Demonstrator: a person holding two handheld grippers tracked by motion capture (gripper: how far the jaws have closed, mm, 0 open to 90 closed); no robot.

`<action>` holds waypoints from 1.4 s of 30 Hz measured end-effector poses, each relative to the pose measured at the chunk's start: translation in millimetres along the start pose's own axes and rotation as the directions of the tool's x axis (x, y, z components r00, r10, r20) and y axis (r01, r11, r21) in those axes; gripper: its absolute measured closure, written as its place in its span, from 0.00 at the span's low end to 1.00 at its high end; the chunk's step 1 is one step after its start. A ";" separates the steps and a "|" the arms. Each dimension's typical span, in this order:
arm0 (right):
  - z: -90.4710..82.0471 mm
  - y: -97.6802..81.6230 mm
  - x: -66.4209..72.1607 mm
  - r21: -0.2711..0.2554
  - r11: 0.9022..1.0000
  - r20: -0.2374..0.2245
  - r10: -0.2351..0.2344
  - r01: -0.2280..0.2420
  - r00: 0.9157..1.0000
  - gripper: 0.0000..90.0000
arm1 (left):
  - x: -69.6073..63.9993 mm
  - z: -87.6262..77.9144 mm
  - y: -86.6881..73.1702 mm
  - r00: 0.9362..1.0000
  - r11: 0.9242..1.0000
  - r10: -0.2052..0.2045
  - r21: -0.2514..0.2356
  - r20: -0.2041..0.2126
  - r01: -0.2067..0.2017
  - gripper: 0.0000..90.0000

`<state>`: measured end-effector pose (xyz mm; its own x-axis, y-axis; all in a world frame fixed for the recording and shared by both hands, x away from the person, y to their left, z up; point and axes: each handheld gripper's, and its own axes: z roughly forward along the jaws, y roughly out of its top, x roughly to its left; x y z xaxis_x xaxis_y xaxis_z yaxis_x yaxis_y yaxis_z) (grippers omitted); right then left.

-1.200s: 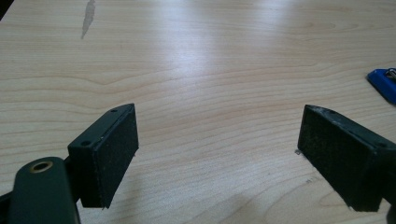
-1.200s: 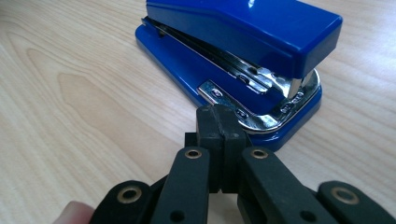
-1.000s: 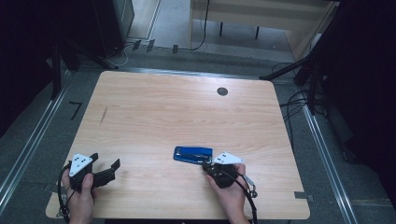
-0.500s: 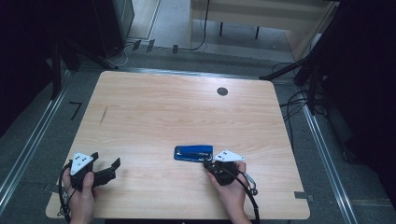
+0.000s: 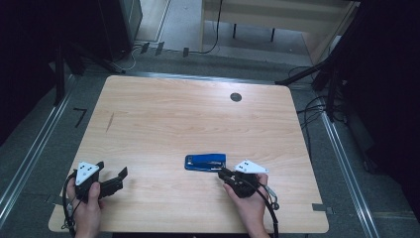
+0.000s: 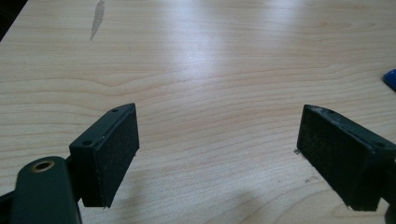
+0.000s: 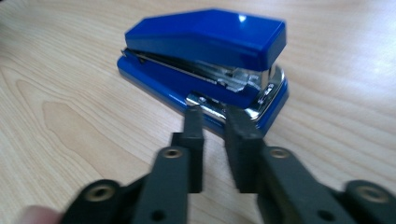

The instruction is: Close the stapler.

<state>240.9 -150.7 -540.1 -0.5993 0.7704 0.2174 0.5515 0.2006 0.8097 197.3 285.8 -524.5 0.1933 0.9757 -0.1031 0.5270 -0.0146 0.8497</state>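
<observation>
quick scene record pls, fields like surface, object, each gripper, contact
surface: wooden table, dark round hole near the far edge
object: blue stapler, lying flat on its base
left gripper: jaws wide apart, nothing between them, above bare wood
right gripper: jaws nearly closed, narrow gap, tips at the stapler's near edge
contact: cannot tell whether the tips touch the stapler

Pale wooden table (image 5: 188,124) with a dark round grommet (image 5: 236,97), cables (image 5: 317,106) on the grey floor (image 5: 29,148).

No readable text, labels, brands, numbers, signs anywhere
</observation>
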 end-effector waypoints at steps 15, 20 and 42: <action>-39.8 6.4 -25.6 -0.085 0.996 0.148 -0.006 0.019 0.989 0.29 | -0.5 0.1 0.1 1.000 1.000 -0.002 0.000 -0.012 0.002 0.15; -53.0 5.8 -36.8 -0.116 0.993 0.142 0.019 -0.003 0.990 0.25 | -0.5 0.3 0.2 1.000 1.000 0.006 0.002 -0.008 -0.006 0.15; -99.5 -9.5 -81.2 -0.168 0.985 0.203 0.072 -0.038 0.976 0.24 | -0.3 0.3 0.3 1.000 1.000 0.002 0.003 -0.007 -0.002 0.15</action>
<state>226.5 -275.4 -511.3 -0.4273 0.8898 0.1600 0.4687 0.0667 0.8808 197.6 285.4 -524.3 0.1883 0.9772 -0.0981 0.5292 -0.0168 0.8483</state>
